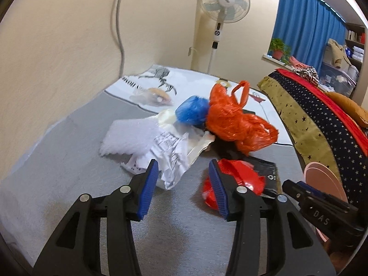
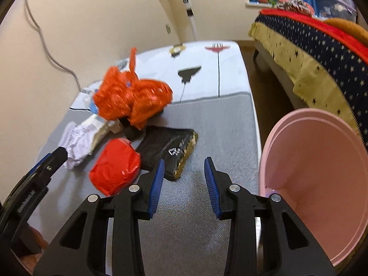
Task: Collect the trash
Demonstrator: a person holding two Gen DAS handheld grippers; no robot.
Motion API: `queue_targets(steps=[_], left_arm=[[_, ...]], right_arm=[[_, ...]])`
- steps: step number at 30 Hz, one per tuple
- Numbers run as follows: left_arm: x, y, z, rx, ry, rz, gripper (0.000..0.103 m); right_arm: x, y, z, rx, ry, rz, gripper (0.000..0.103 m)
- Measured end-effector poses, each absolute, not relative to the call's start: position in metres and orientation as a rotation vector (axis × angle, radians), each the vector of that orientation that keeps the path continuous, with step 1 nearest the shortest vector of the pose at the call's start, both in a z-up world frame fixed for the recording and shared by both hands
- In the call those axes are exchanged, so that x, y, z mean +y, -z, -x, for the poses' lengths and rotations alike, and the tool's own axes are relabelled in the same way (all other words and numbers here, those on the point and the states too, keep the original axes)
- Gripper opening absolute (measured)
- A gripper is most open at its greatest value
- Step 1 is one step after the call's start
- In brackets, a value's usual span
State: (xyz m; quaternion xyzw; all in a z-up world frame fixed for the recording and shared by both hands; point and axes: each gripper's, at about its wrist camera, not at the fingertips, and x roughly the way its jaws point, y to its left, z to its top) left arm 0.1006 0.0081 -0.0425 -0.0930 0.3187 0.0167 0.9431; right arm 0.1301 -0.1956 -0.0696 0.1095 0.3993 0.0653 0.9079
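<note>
Left gripper (image 1: 184, 172) released, nothing grasped; crumpled white paper (image 1: 170, 161) just beyond its left pad, red wrapper (image 1: 239, 179) behind its right. Right gripper (image 2: 184, 170) released too; black packet (image 2: 170, 151) just ahead-left, pink bin (image 2: 322, 172) to its right.

glossy orange plastic bag (image 2: 132, 99), crumpled paper (image 1: 170, 158)

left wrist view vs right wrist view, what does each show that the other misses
Only the left wrist view shows the fan head, a blue bag and a clear bag behind it. Only the right wrist view shows the inside of the pink bin. Both show the orange bag, red packet, black packet and white wrappers.
</note>
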Motion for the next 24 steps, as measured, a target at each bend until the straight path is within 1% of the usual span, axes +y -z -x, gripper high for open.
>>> queue_targets(steps=[3,5,9,11,13,15,16,20,21,23,24], left_arm=[[0.012,0.047,-0.104,0.661,-0.048,0.198,0.048],[0.012,0.050,-0.107,0.671,-0.051,0.200,0.049],[0.013,0.055,-0.113,0.692,-0.056,0.205,0.049],[0.015,0.057,-0.114,0.698,-0.061,0.216,0.049],[0.016,0.056,-0.115,0.694,-0.069,0.222,0.049],[0.017,0.056,-0.116,0.691,-0.069,0.226,0.049],[0.017,0.057,-0.118,0.692,-0.069,0.228,0.049],[0.021,0.060,-0.122,0.704,-0.080,0.252,0.049],[0.022,0.060,-0.122,0.705,-0.081,0.259,0.048],[0.023,0.060,-0.124,0.708,-0.080,0.261,0.041],[0.023,0.062,-0.125,0.716,-0.074,0.262,0.031]], right_arm=[[-0.192,0.079,-0.137,0.858,-0.131,-0.231,0.036],[-0.190,0.083,-0.141,0.872,-0.135,-0.234,0.032],[-0.187,0.085,-0.143,0.882,-0.151,-0.231,0.018],[-0.187,0.086,-0.143,0.881,-0.154,-0.226,0.017],[-0.188,0.085,-0.144,0.879,-0.155,-0.228,0.009],[-0.188,0.084,-0.144,0.876,-0.161,-0.232,0.006],[-0.188,0.083,-0.143,0.873,-0.162,-0.232,0.001],[-0.189,0.078,-0.139,0.858,-0.163,-0.224,0.001],[-0.189,0.077,-0.139,0.855,-0.163,-0.223,0.001],[-0.192,0.075,-0.137,0.849,-0.162,-0.226,0.001],[-0.192,0.074,-0.137,0.845,-0.160,-0.228,0.001]])
